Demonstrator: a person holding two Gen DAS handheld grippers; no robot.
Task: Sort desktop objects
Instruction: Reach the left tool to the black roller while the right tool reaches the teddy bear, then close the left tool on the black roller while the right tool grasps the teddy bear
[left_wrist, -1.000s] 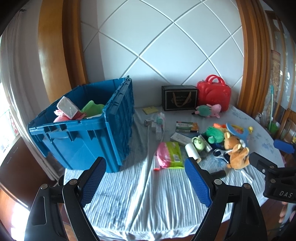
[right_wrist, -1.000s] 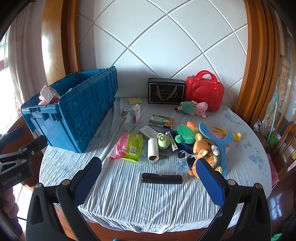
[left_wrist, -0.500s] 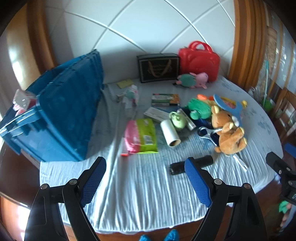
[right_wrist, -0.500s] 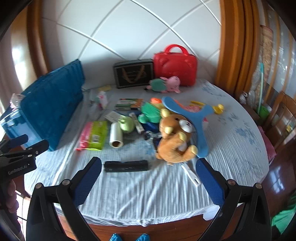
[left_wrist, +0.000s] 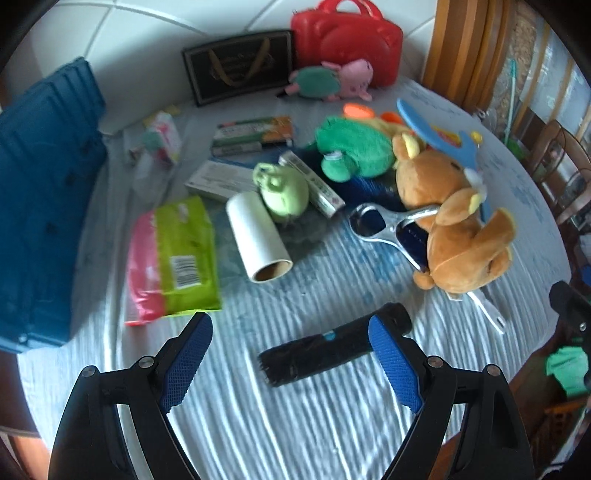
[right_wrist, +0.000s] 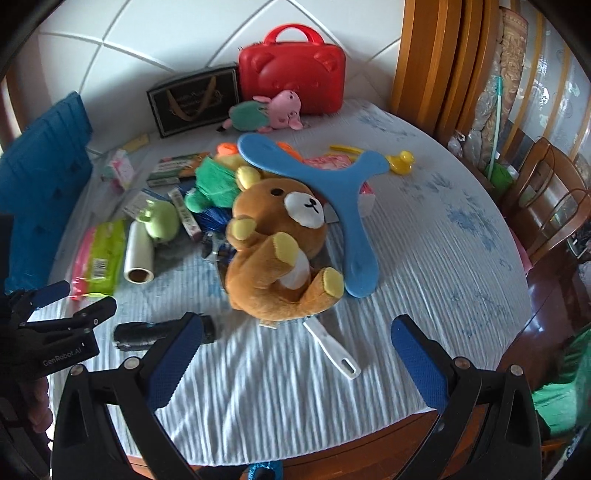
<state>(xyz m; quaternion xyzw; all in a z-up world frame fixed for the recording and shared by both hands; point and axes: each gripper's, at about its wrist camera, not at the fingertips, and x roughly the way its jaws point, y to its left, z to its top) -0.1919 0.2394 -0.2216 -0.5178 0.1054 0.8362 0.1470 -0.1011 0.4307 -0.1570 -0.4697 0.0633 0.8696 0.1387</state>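
My left gripper (left_wrist: 290, 332) is open above the near part of the table, with a black torch (left_wrist: 334, 343) lying between and just beyond its blue pads. My right gripper (right_wrist: 295, 332) is open too, just short of a brown teddy bear (right_wrist: 280, 258) that lies on its back. The torch (right_wrist: 162, 332) shows in the right wrist view beside the left finger. A blue crate (left_wrist: 40, 192) stands at the left. A blue three-armed boomerang (right_wrist: 325, 184) lies under the bear's head. A white lint-roller roll (left_wrist: 256, 236) and a green-pink wipes pack (left_wrist: 173, 254) lie nearby.
A red case (right_wrist: 291, 70), a black box (right_wrist: 192, 99) and a pink pig plush (right_wrist: 266, 114) stand at the back. A green plush (left_wrist: 354, 151), a pale green toy (left_wrist: 284, 192), small boxes, a metal peeler (left_wrist: 384, 225) and a yellow duck (right_wrist: 402, 162) crowd the middle. Wooden chairs (right_wrist: 546, 199) stand at the right.
Both grippers have swung right and dropped closer to the table. The crate has slid to the left edge; the torch and the bear now sit close in front of the fingers.
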